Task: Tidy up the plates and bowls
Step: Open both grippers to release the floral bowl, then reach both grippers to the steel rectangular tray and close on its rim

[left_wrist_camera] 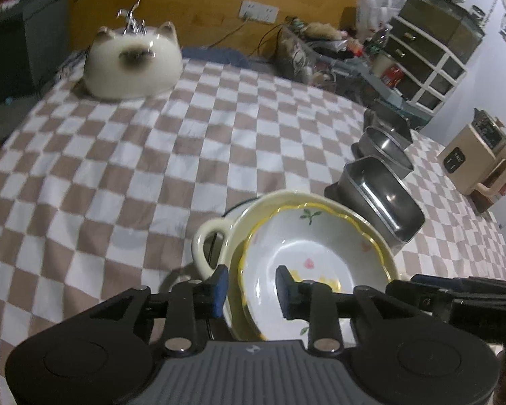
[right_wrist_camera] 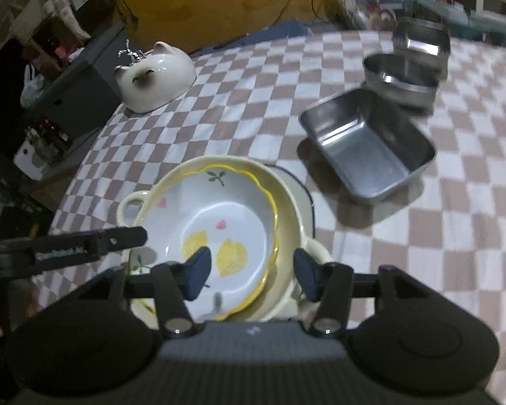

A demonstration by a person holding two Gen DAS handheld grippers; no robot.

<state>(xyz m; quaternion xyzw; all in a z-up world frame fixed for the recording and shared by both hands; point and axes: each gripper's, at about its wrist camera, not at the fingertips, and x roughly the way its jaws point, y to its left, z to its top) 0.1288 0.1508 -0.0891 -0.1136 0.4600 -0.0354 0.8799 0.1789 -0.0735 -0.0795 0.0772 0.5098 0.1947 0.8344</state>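
Note:
A white flowered bowl (left_wrist_camera: 303, 246) (right_wrist_camera: 219, 209) with a wavy yellow rim sits nested in a cream two-handled dish (left_wrist_camera: 207, 246) (right_wrist_camera: 286, 202), which rests on a white plate (right_wrist_camera: 303, 189) edged in dark blue. My left gripper (left_wrist_camera: 252, 288) straddles the stack's left rim, its blue pads clear of it, so it is open. My right gripper (right_wrist_camera: 252, 276) straddles the right rim, also open and not pressing on it. A white cat-shaped bowl (left_wrist_camera: 131, 64) (right_wrist_camera: 155, 74) lies upside down at the far left of the checkered cloth.
A steel rectangular tray (left_wrist_camera: 381, 195) (right_wrist_camera: 367, 148), a round steel bowl (left_wrist_camera: 384, 145) (right_wrist_camera: 401, 77) and a square steel container (right_wrist_camera: 421, 40) stand in a row to the right. A beige kettle (left_wrist_camera: 475, 158) and a drawer unit (left_wrist_camera: 431, 50) lie beyond. Bare checkered cloth spreads between stack and cat bowl.

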